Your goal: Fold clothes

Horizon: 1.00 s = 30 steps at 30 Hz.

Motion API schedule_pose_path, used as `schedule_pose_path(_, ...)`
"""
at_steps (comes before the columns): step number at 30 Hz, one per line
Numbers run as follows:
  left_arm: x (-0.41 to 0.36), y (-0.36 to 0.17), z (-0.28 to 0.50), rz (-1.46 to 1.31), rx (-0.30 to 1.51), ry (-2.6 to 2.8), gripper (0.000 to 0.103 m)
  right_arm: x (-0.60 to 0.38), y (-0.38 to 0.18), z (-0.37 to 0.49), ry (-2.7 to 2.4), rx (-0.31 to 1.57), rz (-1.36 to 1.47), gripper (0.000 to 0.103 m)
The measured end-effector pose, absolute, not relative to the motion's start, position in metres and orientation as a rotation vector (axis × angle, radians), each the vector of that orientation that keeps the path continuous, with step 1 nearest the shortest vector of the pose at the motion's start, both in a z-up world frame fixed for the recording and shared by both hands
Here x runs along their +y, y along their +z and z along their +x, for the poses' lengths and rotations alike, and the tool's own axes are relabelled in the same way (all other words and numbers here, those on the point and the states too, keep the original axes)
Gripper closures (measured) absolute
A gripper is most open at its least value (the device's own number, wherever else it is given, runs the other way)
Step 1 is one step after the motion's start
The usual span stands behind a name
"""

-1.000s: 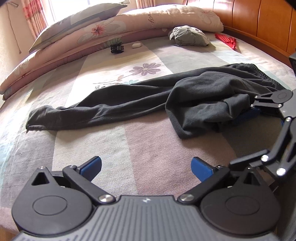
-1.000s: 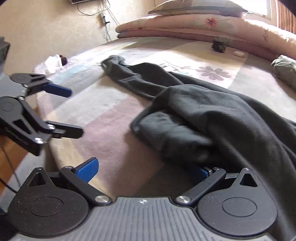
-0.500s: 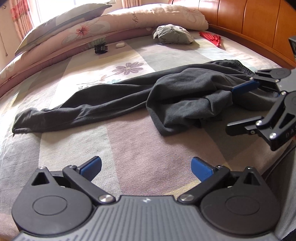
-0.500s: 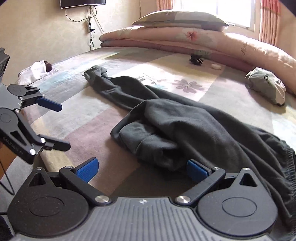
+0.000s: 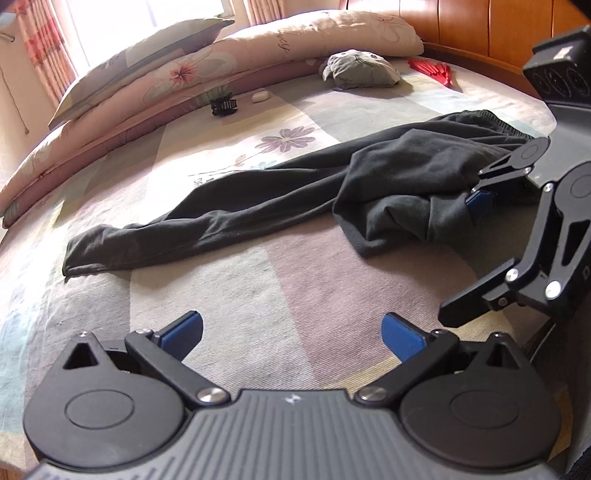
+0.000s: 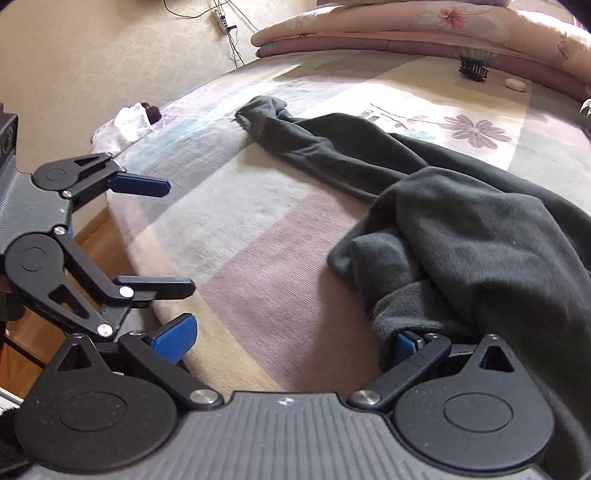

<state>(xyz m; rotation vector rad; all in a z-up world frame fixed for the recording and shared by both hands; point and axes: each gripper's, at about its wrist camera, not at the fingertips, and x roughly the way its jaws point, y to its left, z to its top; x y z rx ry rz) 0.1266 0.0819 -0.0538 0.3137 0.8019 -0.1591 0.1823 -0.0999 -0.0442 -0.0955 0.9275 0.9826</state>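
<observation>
Partly buried, right hand-held gripper (image 6: 291,338) spread in trousers (image 6: 461,221); left hand-held gripper (image 5: 291,332) spread.

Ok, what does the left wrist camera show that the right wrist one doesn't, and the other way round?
Only the left wrist view shows the trousers' waistband, the wooden headboard, a red item and the whole grey bundle.

Only the right wrist view shows the wall with cables and white stuff at the bed's edge.

Both show the dark trousers, the hair clip, the small white object, the folded quilt and both grippers: left gripper open over bare bedspread, right gripper open with one pad in the bunched cloth.
</observation>
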Motion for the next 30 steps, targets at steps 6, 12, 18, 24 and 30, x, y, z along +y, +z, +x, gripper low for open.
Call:
schedule_pose_path(6, 0.098, -0.050, 0.123, 0.286, 0.792, -0.127, 0.001, -0.082, -0.014, 0.190, 1.111, 0.923, 0.135, 0.000)
schedule_pose_path(12, 0.089, -0.053, 0.125, 0.287, 0.800, -0.166, 0.001, -0.085, -0.002, 0.191, 0.997, 0.899, 0.019, 0.000)
schedule_pose_path(18, 0.063, -0.059, 0.132, 0.273, 0.821, -0.244, 0.001, -0.119, -0.020, 0.170, 0.798, 0.973, -0.199, 0.000)
schedule_pose_path(24, 0.029, -0.070, 0.150, 0.149, 0.872, -0.309, 0.001, -0.156, -0.032, 0.142, 0.560, 0.920, -0.339, 0.000)
schedule_pose_path(30, 0.001, -0.079, 0.168, -0.019, 0.929, -0.339, 0.001, -0.173, -0.052, 0.139, 0.390, 0.857, -0.411, 0.000)
